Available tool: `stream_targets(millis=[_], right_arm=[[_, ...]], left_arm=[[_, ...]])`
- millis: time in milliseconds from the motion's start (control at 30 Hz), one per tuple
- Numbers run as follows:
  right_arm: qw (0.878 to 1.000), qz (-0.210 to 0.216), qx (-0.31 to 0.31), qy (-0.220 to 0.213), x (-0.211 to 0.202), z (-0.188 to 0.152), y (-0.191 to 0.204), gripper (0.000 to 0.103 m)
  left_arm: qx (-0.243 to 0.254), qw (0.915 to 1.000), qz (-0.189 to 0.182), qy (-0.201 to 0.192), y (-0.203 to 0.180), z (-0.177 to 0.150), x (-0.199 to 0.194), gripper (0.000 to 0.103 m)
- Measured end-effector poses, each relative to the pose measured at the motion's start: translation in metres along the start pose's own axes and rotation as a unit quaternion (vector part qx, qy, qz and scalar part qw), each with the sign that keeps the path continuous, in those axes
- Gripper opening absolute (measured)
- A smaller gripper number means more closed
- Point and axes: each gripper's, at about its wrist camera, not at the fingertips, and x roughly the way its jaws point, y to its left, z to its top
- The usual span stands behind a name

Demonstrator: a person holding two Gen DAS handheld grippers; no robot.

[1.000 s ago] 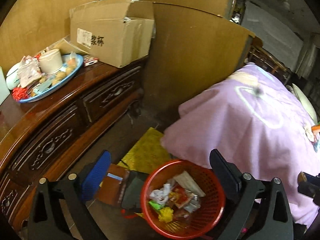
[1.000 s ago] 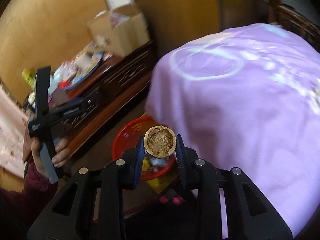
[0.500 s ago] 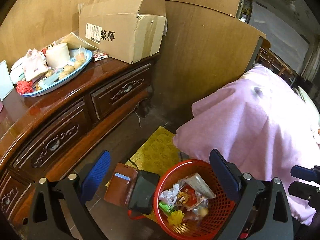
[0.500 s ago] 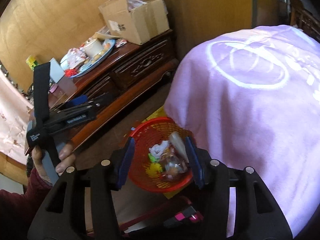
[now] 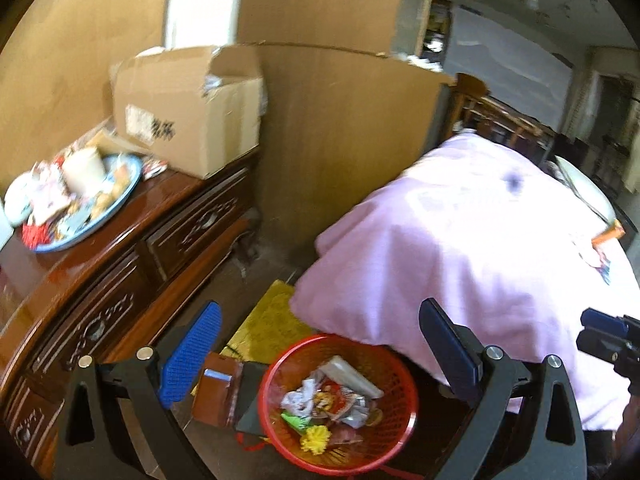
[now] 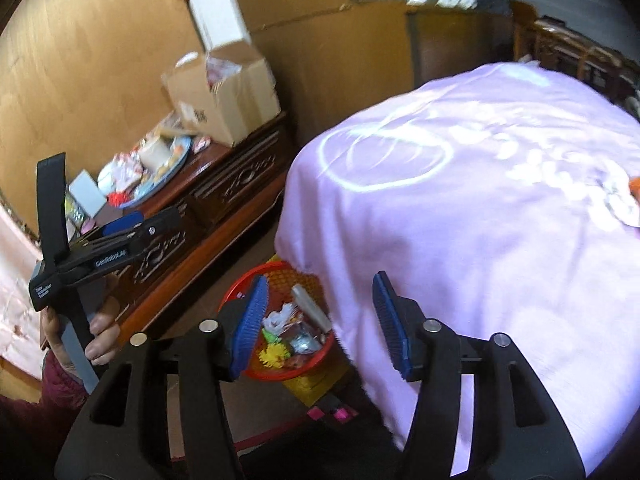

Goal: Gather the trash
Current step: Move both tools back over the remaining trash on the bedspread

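Note:
A red mesh basket (image 5: 404, 412) stands on the floor beside the purple-covered table, with wrappers and scraps in it; it also shows in the right wrist view (image 6: 240, 288). My left gripper (image 5: 320, 354) is open and empty, hovering above the basket. My right gripper (image 6: 320, 320) is open and empty, above the basket's right side and the cloth edge. Loose wrappers (image 5: 602, 248) lie on the purple cloth at the far right, also in the right wrist view (image 6: 624, 204).
A dark wooden cabinet (image 5: 120, 272) at left carries a blue plate of snacks (image 5: 72, 204) and a cardboard box (image 5: 188, 108). A brown wallet (image 5: 214, 396) and a yellow mat (image 5: 268, 324) lie on the floor. The purple cloth (image 6: 480, 220) fills the right.
My right gripper held a walnut shell a second ago; it opened over the basket and is now empty and wider. Both grippers have drawn back and up a little.

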Motion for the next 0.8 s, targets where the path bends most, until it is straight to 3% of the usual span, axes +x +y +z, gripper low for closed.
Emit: stream_targets(millis=[200, 433, 600, 800], right_arm=[[0.997, -0.026, 0.032, -0.059, -0.051, -0.011, -0.034, 0.064], [0.990, -0.079, 0.061, -0.103, -0.094, -0.022, -0.083, 0.071], [0.980, -0.139, 0.072, -0.122, -0.114, -0.032, -0.126, 0.078], [0.967, -0.207, 0.100, -0.105, -0.113, -0.038, -0.191, 0.078]], left_arm=[[0.049, 0.9983, -0.029, -0.011, -0.054, 0.006, -0.025, 0.097], [0.126, 0.9914, -0.034, -0.015, -0.125, 0.004, -0.034, 0.097], [0.167, 0.9848, -0.047, 0.006, -0.178, 0.003, -0.019, 0.097], [0.197, 0.9772, -0.074, 0.029, -0.241, 0.007, 0.019, 0.097]])
